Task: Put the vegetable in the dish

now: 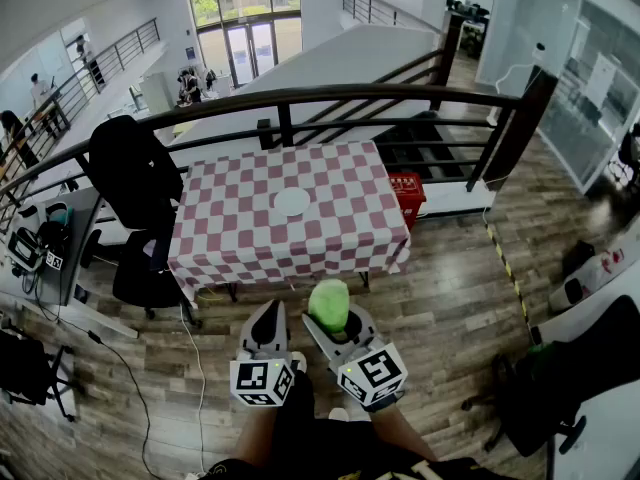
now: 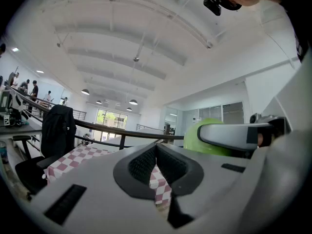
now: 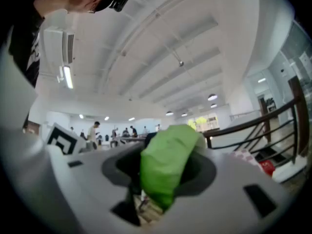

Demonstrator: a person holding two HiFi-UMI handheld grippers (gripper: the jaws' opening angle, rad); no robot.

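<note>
- head view: a table (image 1: 230,258) under a red-and-white checked cloth stands on a wood plank floor (image 1: 450,288), close against a dark curved railing (image 1: 330,95) at the edge of an upper level. 1 white dish (image 1: 292,201) sits near the middle of the cloth, with nothing in it. a black chair (image 1: 130,168) with dark cloth draped over it stands at the table's left, and a red crate (image 1: 407,194) sits by its far right corner. the 2 grippers are held side by side, short of the table's near edge. the right gripper (image 1: 333,318) pinches a green vegetable (image 1: 328,303), well apart from the dish.
- left gripper view: the left gripper (image 2: 156,156) has its jaws pressed together with nothing between them. the checked cloth shows past them, with white ceiling beams and round lamps above.
- right gripper view: the jaws stand wide, clamped on the vegetable, which fills the gap. people stand far back in the bright hall, and the railing runs along the right.
</note>
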